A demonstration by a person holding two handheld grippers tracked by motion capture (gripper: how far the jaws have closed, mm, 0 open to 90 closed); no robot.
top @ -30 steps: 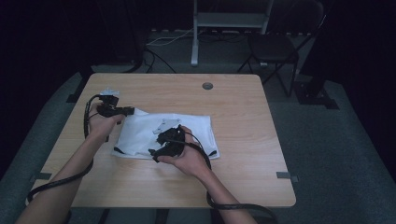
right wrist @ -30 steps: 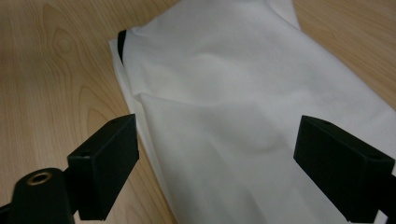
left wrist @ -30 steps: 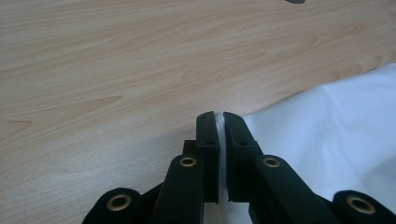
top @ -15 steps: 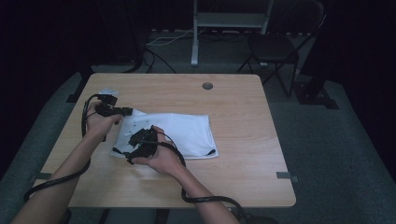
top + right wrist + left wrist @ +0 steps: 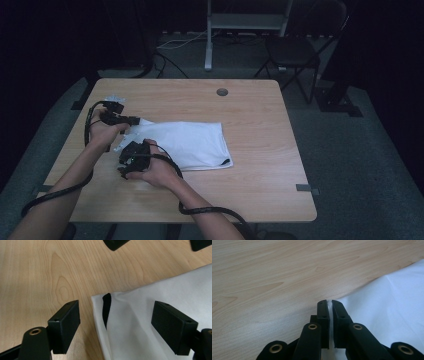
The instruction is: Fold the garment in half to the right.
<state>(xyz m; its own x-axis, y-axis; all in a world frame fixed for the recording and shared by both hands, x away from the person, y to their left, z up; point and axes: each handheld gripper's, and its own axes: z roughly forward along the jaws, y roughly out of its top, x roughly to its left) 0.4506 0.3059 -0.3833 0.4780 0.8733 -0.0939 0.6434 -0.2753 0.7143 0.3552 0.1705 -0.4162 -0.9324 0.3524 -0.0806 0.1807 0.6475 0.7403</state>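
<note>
While the wooden table carries nothing but the work, a white folded garment, apparently a T-shirt with dark trim, lies flat toward the table's left half, its long side parallel to the near edge.

Change noted: over the last second the right gripper has travelled from the middle of the garment's near side to its near-left corner, while the left gripper has stayed at the far-left corner.

Left gripper: jaws closed down to a thin gap, with a strip of white fabric pinched between them, as the left gripper view confirms.

Right gripper: jaws spread wide, holding nothing, straddling the garment's corner where a black trim strip shows at the fold. The cloth lies between the jaws but is not clamped.

Assessment: with one corner secured and the other bracketed, the next step is judged to be closing on the near-left corner, after which the left end could be lifted for a fold.
</note>
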